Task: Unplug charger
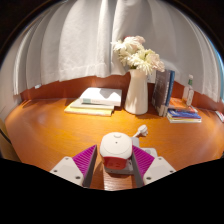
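A white charger [116,147] with a reddish lower part sits between my gripper's [116,162] two fingers, over the wooden table [50,125]. Both purple pads [85,158] press against its sides, so the gripper is shut on it. A thin white cable [140,130] runs from the charger toward the vase. I cannot see any socket or plug end; the charger's underside is hidden between the fingers.
A white vase [137,92] with white flowers [138,55] stands beyond the fingers. A stack of books [95,101] lies to its left. Upright books [163,92] and flat books [184,115] are to the right, with a small bottle [188,92]. Curtains [80,40] hang behind.
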### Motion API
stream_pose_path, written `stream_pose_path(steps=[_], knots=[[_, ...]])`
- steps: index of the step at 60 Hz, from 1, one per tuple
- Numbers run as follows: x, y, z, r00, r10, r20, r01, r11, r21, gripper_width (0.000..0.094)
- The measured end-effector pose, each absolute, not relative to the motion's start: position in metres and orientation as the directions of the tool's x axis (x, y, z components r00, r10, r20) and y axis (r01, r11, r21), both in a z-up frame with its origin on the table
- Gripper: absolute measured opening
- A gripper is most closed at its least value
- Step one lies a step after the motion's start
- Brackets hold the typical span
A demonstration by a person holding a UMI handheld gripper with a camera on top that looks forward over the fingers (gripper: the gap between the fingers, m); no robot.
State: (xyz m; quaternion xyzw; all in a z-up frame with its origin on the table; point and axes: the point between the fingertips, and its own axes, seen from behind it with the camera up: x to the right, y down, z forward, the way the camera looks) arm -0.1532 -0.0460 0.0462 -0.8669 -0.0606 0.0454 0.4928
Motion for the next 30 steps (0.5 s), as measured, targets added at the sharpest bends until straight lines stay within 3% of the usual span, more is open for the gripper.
stream_pose_path(steps=[2,14,22,24,30], knots=[[-0.144,-0.043,0.044,0.993,0.122,0.009,0.071,-0.509,-0.858,0.0488],[-0.145,-0.044,0.045,0.994,0.094,-0.048,0.002,-0.468,-0.884,0.0359],[-0.146,-0.042,0.046,0.994,0.104,-0.043,0.023,-0.561,-0.827,0.0332],[-0.147,-0.036,0.065,0.991,0.133,-0.02,0.058,-0.556,-0.829,0.0331],[-0.124,-0.003,0.24,0.994,0.107,-0.032,0.001,-0.298,-0.954,0.0331]])
